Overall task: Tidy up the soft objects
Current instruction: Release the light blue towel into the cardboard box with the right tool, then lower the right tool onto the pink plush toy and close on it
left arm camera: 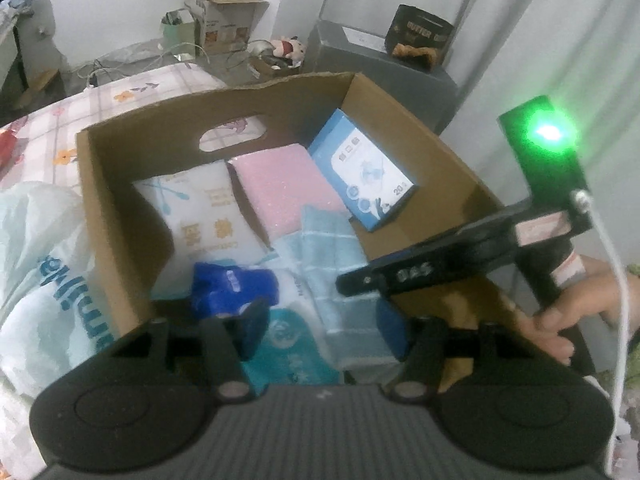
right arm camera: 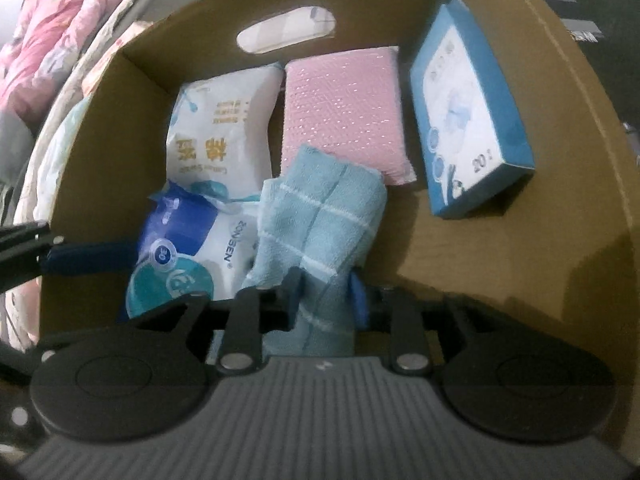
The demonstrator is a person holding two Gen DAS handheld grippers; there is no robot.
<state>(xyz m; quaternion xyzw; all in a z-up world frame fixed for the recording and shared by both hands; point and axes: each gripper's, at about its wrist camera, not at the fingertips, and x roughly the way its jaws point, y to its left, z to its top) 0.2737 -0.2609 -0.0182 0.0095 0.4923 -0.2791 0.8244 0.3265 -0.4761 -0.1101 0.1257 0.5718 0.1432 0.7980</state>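
Note:
An open cardboard box (left arm camera: 112, 200) (right arm camera: 520, 260) holds a white cotton-swab pack (left arm camera: 200, 208) (right arm camera: 224, 120), a pink sponge (left arm camera: 284, 192) (right arm camera: 344, 108), a blue carton (left arm camera: 364, 168) (right arm camera: 468, 112), a blue-and-white wipes pack (left arm camera: 236, 284) (right arm camera: 188, 240) and a light blue checked towel (left arm camera: 328, 248) (right arm camera: 320, 208). My left gripper (left arm camera: 322, 324) hangs open over the wipes pack and the towel's edge, gripping nothing. My right gripper (right arm camera: 326, 290) (left arm camera: 360, 280) reaches down into the box. The towel's near end fills the narrow gap between its pads and looks pinched there.
A white plastic bag (left arm camera: 40, 260) lies against the box's left wall on a floral bedsheet (left arm camera: 120, 96). A hand (left arm camera: 572, 312) holds the right gripper's handle. Cartons (left arm camera: 224, 12) and a grey case (left arm camera: 380, 64) stand behind. Pink bedding (right arm camera: 60, 20) is piled far left.

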